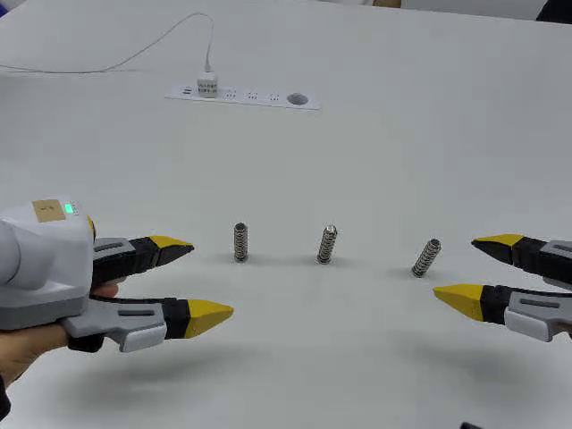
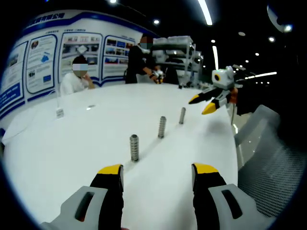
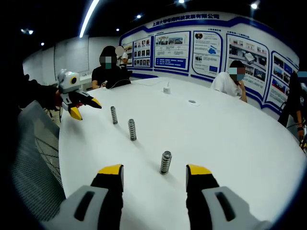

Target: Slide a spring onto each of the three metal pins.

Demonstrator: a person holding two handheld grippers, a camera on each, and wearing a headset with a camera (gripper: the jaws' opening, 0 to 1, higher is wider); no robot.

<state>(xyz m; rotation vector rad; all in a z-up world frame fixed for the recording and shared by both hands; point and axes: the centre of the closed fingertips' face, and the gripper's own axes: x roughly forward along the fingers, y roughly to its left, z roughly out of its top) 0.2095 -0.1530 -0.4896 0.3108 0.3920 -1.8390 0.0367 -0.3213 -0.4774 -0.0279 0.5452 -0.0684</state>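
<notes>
Bright, even overhead light falls on the white table (image 1: 402,161); the springs (image 1: 327,244) cast only faint, soft shadows. Both gripper views bend strongly at their edges, and ceiling strip lights (image 2: 205,12) glare.

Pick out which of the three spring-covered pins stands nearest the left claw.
The end pin by the left claw; the middle pin and far pin stand farther along.

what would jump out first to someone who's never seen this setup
Three coiled springs stand in a row mid-table: the left spring and middle spring upright, the right spring leaning. The left gripper and right gripper flank the row from either side, their yellow-tipped jaws open and holding nothing. Toward the far side of the white table lies a power strip with a white plug and cable.
</notes>
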